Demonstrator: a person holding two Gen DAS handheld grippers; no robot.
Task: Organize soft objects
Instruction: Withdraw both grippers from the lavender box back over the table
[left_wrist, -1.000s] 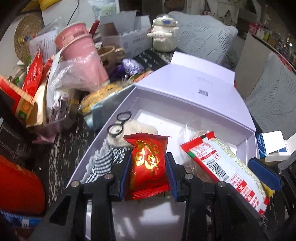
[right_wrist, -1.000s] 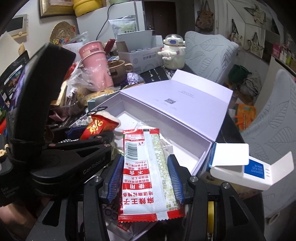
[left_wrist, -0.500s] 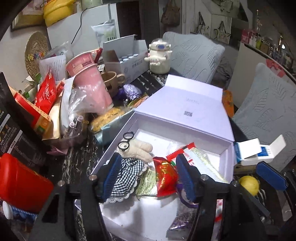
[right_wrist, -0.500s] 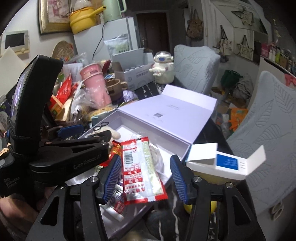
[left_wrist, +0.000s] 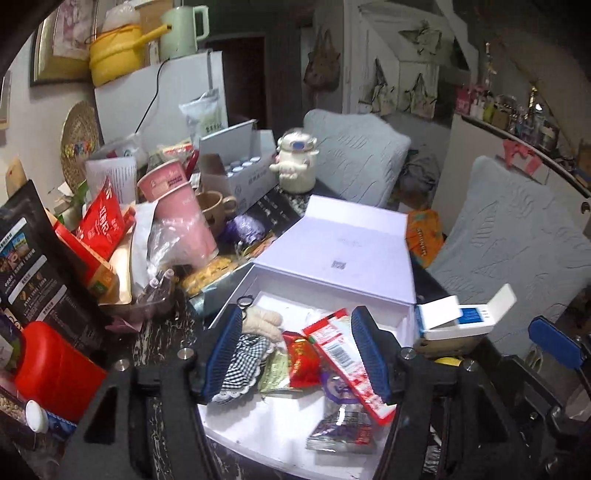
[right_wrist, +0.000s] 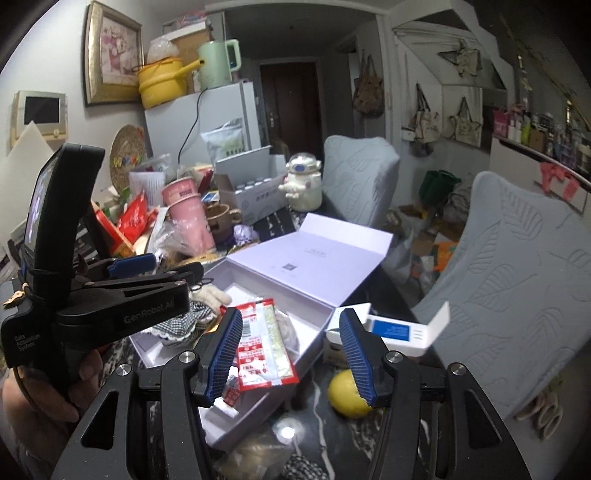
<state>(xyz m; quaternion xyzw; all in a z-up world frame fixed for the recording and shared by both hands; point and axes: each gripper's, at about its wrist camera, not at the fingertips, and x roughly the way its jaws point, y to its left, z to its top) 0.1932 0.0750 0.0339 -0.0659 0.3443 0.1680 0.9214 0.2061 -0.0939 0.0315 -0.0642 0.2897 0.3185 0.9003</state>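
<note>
Now, in the left view, the left tool (left_wrist: 295, 350) is spread, holding nothing, above the white box (left_wrist: 402, 317). The red packet (left_wrist: 303, 358) lies below. In the right view, the right tool (right_wrist: 291, 354) is spread too; the long snack packet (right_wrist: 262, 347) lies lengthwise in the box, just below. The dark counter (right_wrist: 314, 424) is crowded.

The left gripper (right_wrist: 155, 280) hides most of the plush toy (right_wrist: 208, 295) in the right wrist view, and the purple packet's (left_wrist: 341, 430) print is blurred beyond reading.
</note>
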